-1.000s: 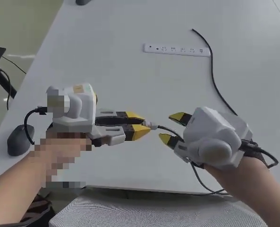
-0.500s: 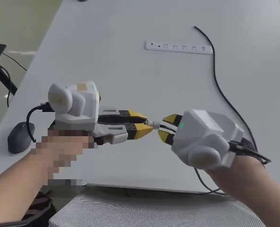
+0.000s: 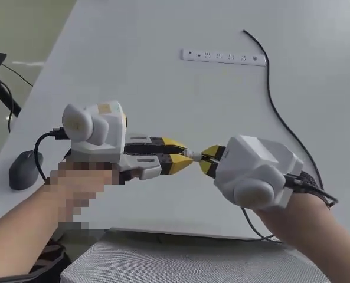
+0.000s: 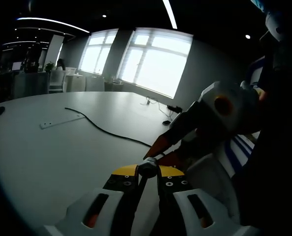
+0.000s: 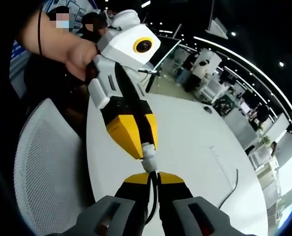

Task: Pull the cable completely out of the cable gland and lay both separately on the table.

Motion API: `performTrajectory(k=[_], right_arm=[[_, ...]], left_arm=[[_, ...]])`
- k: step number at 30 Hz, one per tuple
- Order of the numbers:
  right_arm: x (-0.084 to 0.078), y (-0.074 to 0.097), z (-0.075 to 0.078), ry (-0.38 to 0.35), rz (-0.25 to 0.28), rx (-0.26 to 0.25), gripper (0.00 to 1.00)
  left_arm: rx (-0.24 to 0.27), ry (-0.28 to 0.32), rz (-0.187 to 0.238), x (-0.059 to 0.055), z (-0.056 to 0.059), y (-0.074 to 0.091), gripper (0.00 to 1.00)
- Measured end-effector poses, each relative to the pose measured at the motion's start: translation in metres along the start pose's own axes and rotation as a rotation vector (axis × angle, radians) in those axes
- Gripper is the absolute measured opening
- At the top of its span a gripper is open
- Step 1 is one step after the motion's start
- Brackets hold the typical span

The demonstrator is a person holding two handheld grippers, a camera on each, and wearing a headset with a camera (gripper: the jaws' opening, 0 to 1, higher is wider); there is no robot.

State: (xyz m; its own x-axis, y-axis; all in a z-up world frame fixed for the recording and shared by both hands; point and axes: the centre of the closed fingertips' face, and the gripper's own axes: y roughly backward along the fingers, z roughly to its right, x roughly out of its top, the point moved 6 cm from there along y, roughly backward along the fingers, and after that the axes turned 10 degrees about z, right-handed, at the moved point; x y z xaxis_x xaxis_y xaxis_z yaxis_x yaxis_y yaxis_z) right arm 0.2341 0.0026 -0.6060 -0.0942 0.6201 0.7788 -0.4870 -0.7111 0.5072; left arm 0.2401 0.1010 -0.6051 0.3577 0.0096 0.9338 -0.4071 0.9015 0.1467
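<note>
**A:** Fingers (image 3: 205,168) of the right gripper (image 3: 209,160) are shut now! A second ago they gaped wide with the cable (image 5: 153,189) running between them. From the head view they've come in tight against the gland (image 3: 192,155).

**B:** And the left gripper (image 3: 183,160) hasn't budged, clamped on that gland. Both sit on the near side of the power strip (image 3: 223,57), well apart from it, over the table (image 3: 133,76) edge.

**A:** So both pieces are gripped. Looks to me like the pull can start, but nothing's out yet: the cable still runs into the gland.

**B:** Left gripper view: its own fingers (image 4: 123,179) are nearly closed, the gland nipped at their tips. The right gripper's tips are just beyond, almost touching.

**A:** Right gripper view: dark cable pinched in the narrow gap between its own fingers. The gland is just ahead, poking out from the left gripper's yellow tips.

**B:** What can't we make out?

**A:** How much cable sits inside the gland, no telling. From the head view, the cable's tail is covered by the right gripper. There's a black lead (image 3: 251,227) under that wrist, farther still from the power strip. Whether it's the cable or the gripper's own wire, I can't say.
</note>
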Motion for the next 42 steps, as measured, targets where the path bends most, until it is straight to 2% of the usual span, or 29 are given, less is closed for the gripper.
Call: performTrajectory(k=[10,14,22,24,25,27,33,36,42], right_arm=[[-0.005,0.0,0.001,-0.075,0.009,-0.01,0.0],[-0.01,0.001,0.002,-0.151,0.009,-0.015,0.0],[-0.022,0.003,0.004,-0.227,-0.011,-0.034,0.0],[-0.029,0.004,0.005,-0.27,-0.032,-0.051,0.0],[-0.033,0.005,0.005,-0.326,-0.036,-0.058,0.0],[-0.039,0.006,0.007,-0.387,-0.039,-0.073,0.0],[-0.049,0.008,0.008,-0.442,-0.042,-0.082,0.0],[-0.051,0.006,0.008,-0.54,-0.028,-0.087,0.0],[-0.053,0.003,0.008,-0.603,-0.021,-0.092,0.0]], left_arm=[[0.004,-0.017,-0.006,0.0,0.001,-0.001,0.15],[0.005,-0.019,-0.007,0.0,0.001,0.0,0.15],[0.005,-0.022,-0.003,0.0,0.002,0.0,0.15],[0.007,-0.021,0.0,0.001,0.002,0.0,0.15],[0.007,-0.02,0.002,0.001,0.002,0.0,0.15],[0.005,-0.018,0.004,0.001,0.002,0.0,0.15],[0.001,-0.021,0.006,0.002,0.003,-0.002,0.15],[-0.001,-0.025,0.003,0.002,0.003,-0.002,0.15],[0.003,-0.029,0.0,0.002,0.003,-0.002,0.15]])
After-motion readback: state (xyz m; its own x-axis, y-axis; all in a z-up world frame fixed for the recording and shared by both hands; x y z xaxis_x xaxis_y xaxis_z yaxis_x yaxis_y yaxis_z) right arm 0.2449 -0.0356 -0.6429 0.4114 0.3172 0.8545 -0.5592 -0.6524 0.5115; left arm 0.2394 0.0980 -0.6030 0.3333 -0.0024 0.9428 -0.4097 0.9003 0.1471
